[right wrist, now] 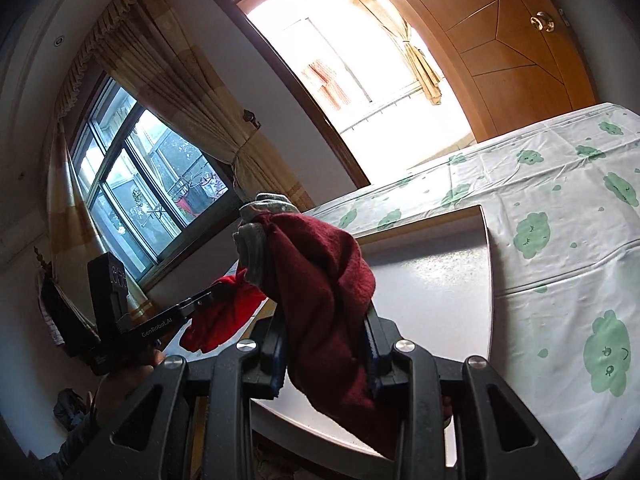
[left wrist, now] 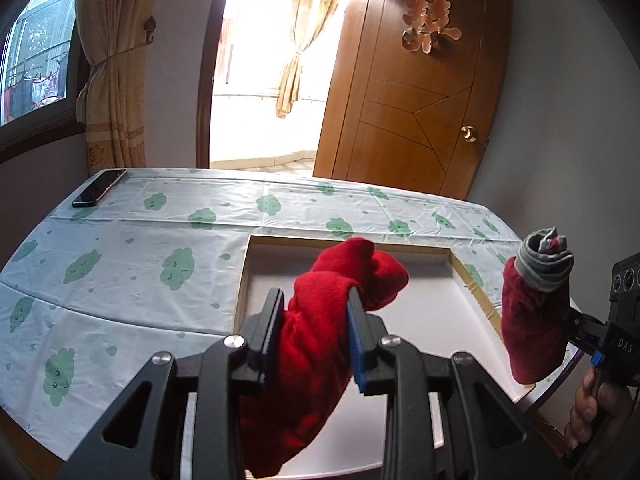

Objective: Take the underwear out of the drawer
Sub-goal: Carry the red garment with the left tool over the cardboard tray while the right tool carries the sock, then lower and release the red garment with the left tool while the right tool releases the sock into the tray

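Note:
My left gripper [left wrist: 314,304] is shut on bright red underwear [left wrist: 344,276], held above the shallow white drawer [left wrist: 420,320] that lies on the table. My right gripper [right wrist: 326,332] is shut on dark red underwear with a grey waistband [right wrist: 320,264], held up over the drawer [right wrist: 432,280]. The right gripper and its garment [left wrist: 532,320] show at the right in the left wrist view. The left gripper with the bright red cloth [right wrist: 220,312] shows at the left in the right wrist view. The drawer's white floor shows bare where visible.
The table carries a white cloth with green cloud prints [left wrist: 132,260]. A black phone [left wrist: 98,188] lies at its far left corner. Behind are a wooden door [left wrist: 420,100], an open balcony doorway, curtains and a window.

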Demonstrator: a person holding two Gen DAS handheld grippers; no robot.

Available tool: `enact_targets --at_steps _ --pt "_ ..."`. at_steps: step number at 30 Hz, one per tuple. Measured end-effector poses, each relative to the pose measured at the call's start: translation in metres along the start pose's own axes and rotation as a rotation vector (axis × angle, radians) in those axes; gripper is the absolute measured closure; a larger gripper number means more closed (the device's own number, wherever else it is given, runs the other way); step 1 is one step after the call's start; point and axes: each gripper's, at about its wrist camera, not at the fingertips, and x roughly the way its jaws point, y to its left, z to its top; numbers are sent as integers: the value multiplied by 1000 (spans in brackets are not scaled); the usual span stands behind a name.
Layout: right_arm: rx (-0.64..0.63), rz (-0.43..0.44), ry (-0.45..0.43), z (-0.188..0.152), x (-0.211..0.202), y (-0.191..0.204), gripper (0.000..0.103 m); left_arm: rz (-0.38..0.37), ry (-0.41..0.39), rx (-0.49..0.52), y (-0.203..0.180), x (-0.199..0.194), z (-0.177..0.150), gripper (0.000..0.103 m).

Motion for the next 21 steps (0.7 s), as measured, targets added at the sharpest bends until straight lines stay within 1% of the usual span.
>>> enact_targets --at_steps 5,10,12,15,21 --pt "24 -58 29 21 25 -11 70 23 43 -60 10 33 15 75" --pt "84 -98 61 38 46 -27 70 3 80 -141 19 56 26 75" --pt "120 -116 76 41 54 -36 70 6 90 -183 23 64 27 75" --pt "143 -153 81 44 63 -44 70 16 101 -238 30 75 30 75" --pt "186 -200 81 49 71 -57 69 47 117 -276 38 92 32 75"
